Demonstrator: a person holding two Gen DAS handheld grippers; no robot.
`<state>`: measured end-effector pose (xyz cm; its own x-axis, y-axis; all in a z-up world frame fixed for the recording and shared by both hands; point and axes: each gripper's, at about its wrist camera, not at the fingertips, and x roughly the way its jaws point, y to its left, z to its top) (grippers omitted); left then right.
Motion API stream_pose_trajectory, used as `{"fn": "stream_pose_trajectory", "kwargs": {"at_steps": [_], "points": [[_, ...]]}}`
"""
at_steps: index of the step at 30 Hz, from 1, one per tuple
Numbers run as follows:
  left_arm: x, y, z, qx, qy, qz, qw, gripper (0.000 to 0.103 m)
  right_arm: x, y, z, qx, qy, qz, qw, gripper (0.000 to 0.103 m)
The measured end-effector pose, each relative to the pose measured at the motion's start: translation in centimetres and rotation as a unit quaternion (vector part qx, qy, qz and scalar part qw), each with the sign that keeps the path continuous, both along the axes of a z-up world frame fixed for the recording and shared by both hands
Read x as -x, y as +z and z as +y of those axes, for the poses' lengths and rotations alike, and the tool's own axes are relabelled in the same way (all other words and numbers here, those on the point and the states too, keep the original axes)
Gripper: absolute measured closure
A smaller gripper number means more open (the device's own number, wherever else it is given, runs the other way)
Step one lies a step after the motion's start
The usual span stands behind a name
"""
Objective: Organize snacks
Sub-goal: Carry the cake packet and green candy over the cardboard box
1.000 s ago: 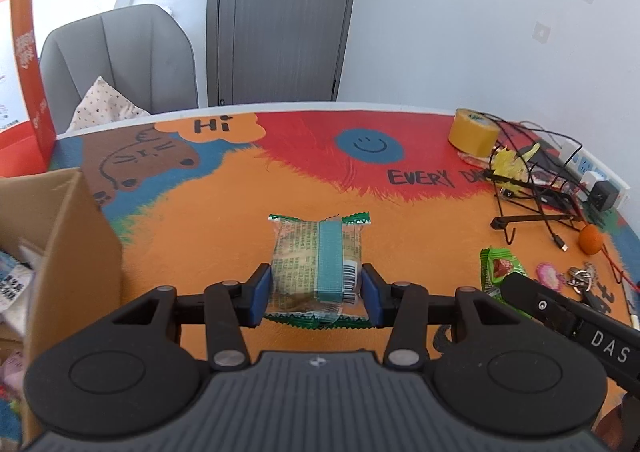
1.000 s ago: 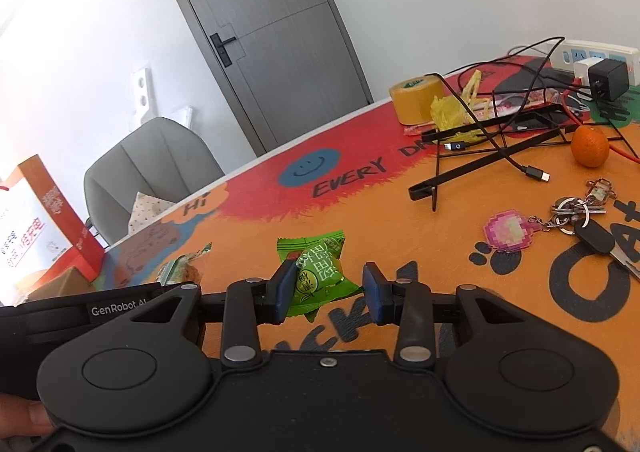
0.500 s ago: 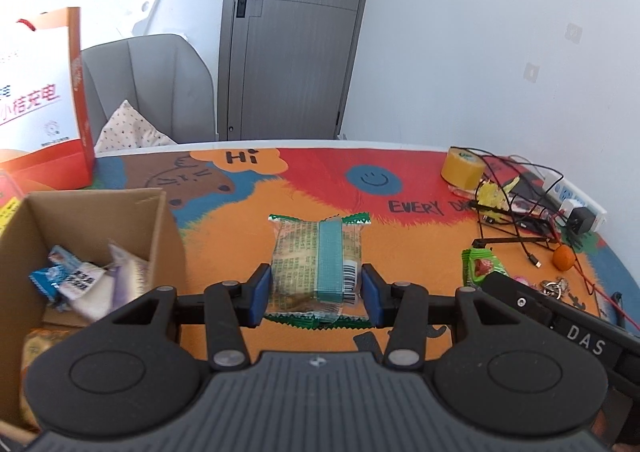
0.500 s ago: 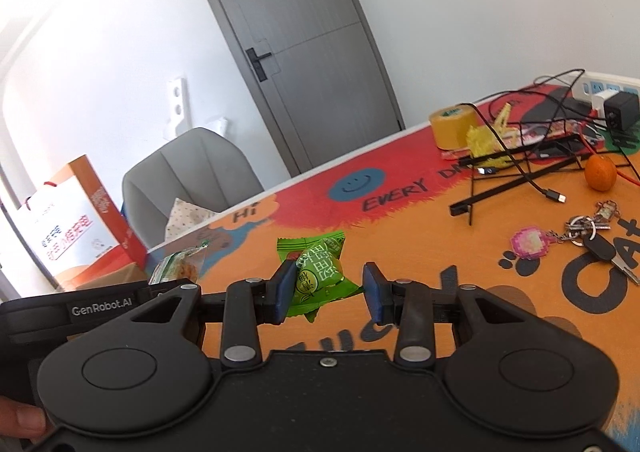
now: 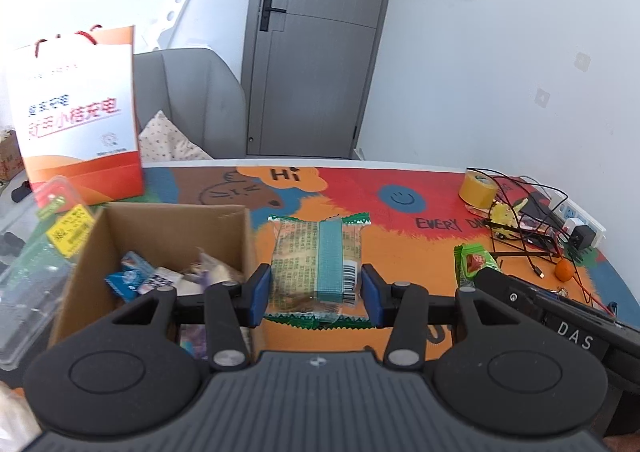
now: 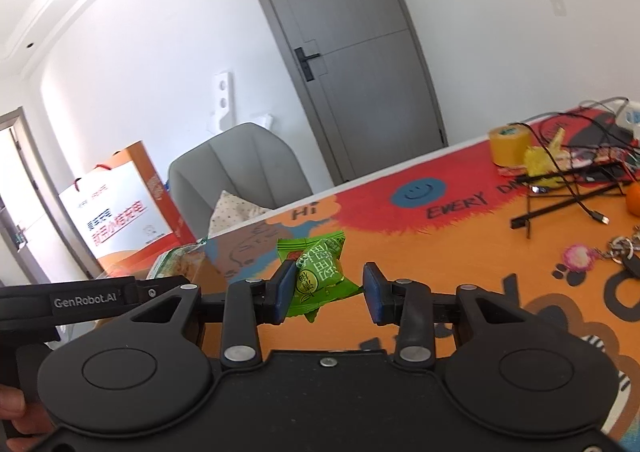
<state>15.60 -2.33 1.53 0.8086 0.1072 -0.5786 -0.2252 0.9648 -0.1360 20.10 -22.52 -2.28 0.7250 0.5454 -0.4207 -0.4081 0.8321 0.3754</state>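
Two wrist views over a bright cartoon-print surface in orange, red and blue.

Left claw clamped on a clear cracker pack with a teal band and green zigzag ends, both blue pads pressed to its sides, pack held above the surface. Just left of it, an open cardboard box holding several small wrapped snacks. Behind the box, an upright white and orange paper bag. At far left, a clear plastic container with a yellow label.

Right claw carrying a green candy packet, lifted off the surface. Left pad against the packet, right pad touching only the edge of the wrapper; held, though the grip looks loose. Same packet seen from the left view at the tip of the other tool.

On the far right of the surface, well apart from the box: a roll of yellow tape, tangled black cables, a power strip, a small orange fruit and keys with a pink charm.

Beyond the surface, a grey chair with a dotted cushion, and a grey door in a white wall.
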Motion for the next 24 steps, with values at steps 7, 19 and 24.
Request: {"fn": "stream_pose_trajectory", "kwargs": {"at_steps": [7, 19, 24], "points": [[2.2, 1.2, 2.6, -0.001, 0.020, -0.004, 0.9998, 0.057, 0.9, 1.3, 2.3, 0.001, 0.026, -0.010, 1.000, 0.065], [4.5, 0.7, 7.7, 0.016, 0.057, 0.004, 0.9982, 0.057, 1.9, 2.4, 6.9, 0.011, 0.068, -0.014, 0.998, 0.065], [4.2, 0.0, 9.9, 0.029, 0.067, 0.010, 0.9973, 0.057, 2.0, 2.6, 9.2, 0.032, 0.085, -0.015, 0.996, 0.065]]}}
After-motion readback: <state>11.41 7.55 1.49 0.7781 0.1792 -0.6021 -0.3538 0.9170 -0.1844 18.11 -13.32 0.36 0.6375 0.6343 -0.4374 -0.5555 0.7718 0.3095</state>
